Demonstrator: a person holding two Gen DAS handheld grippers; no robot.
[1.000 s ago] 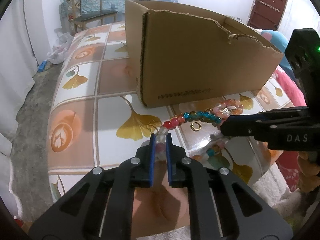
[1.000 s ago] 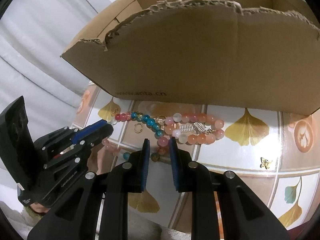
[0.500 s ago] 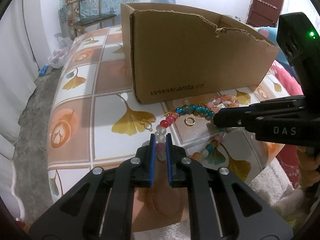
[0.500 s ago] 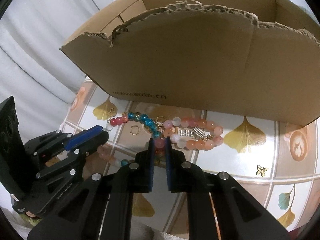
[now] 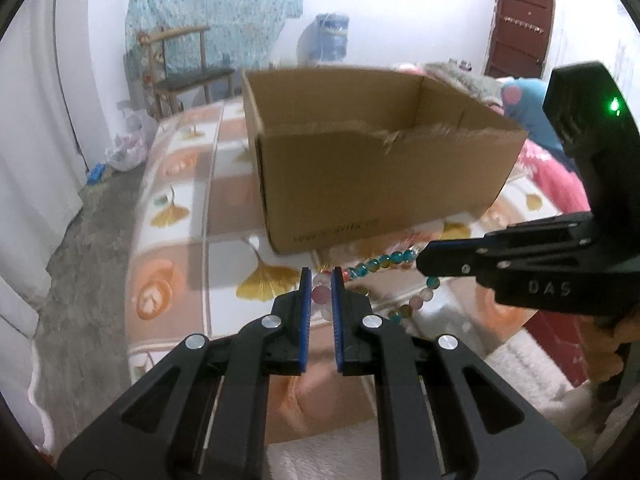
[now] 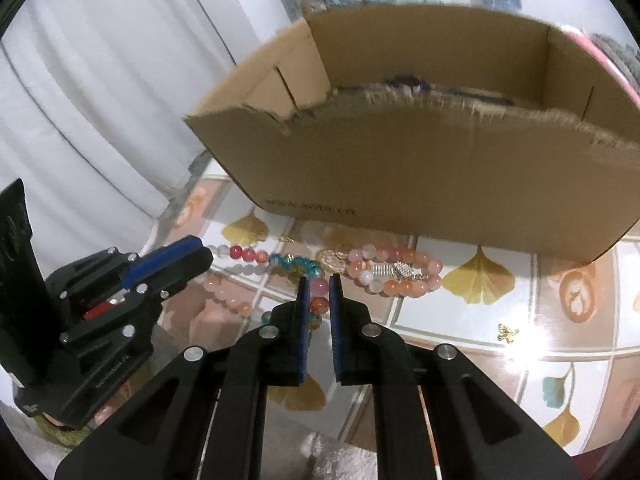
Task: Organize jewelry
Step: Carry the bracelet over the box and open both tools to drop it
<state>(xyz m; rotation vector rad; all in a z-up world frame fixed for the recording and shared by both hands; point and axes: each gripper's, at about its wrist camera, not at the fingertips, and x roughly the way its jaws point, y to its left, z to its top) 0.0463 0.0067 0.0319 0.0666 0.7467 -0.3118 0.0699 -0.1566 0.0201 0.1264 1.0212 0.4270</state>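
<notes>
A long strand of mixed beads (image 5: 380, 262), teal, red, pink and white, hangs stretched between my two grippers just above the table. My left gripper (image 5: 321, 280) is shut on its pale pink beads. My right gripper (image 6: 319, 284) is shut on a pink and a red bead of the same strand (image 6: 248, 254). In the left wrist view the right gripper (image 5: 422, 263) enters from the right; in the right wrist view the left gripper (image 6: 204, 258) enters from the left. An orange bead bracelet (image 6: 400, 276) with silver spacers lies on the table, by the open cardboard box (image 6: 420, 168).
The box (image 5: 380, 176) stands close behind the beads, its torn front rim facing me, something dark inside. A small gold butterfly charm (image 6: 507, 333) lies on the glossy leaf-patterned tabletop (image 5: 176, 216). A chair (image 5: 180, 76) and a water bottle (image 5: 330, 36) stand beyond; bedding (image 5: 532, 92) lies at the right.
The right gripper's fingers closed on the beads. Both grippers then rose, lifting the strand off the table, and the inside of the box came into view.
</notes>
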